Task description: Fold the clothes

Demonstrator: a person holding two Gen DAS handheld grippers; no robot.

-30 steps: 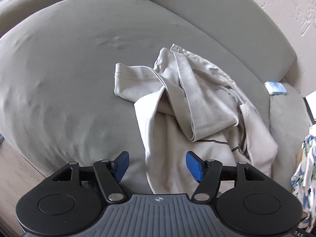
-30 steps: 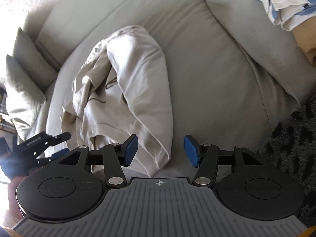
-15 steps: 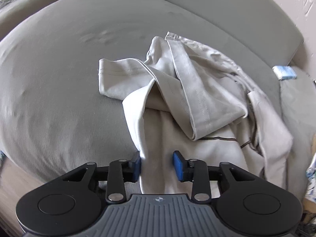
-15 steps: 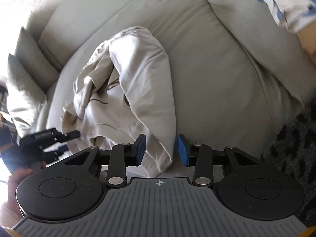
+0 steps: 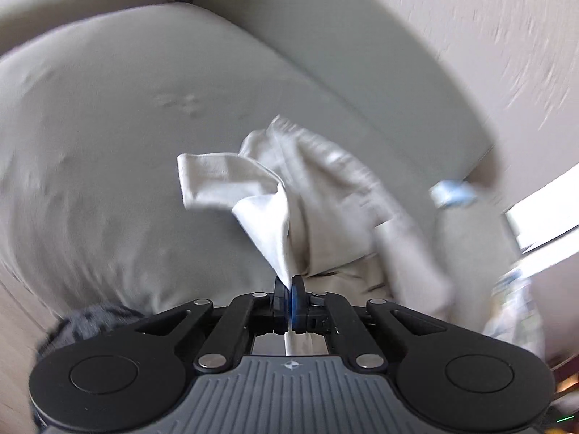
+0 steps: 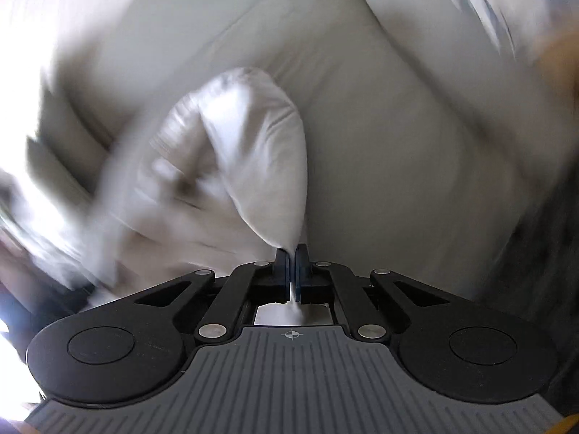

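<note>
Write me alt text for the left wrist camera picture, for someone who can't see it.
The left hand-held gripper is shut on an edge of a crumpled beige garment, which stretches up from a grey sofa cushion. The picture is motion-blurred; a pale wall lies behind the sofa.

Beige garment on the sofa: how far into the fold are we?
Done: both grasps. The left gripper and right gripper each have jaws shut on an edge of the beige garment. In hand: lifting it off the sofa cushion; the frames are motion-blurred. Left: it is bunched, so spreading flat and every fold remain.
</note>
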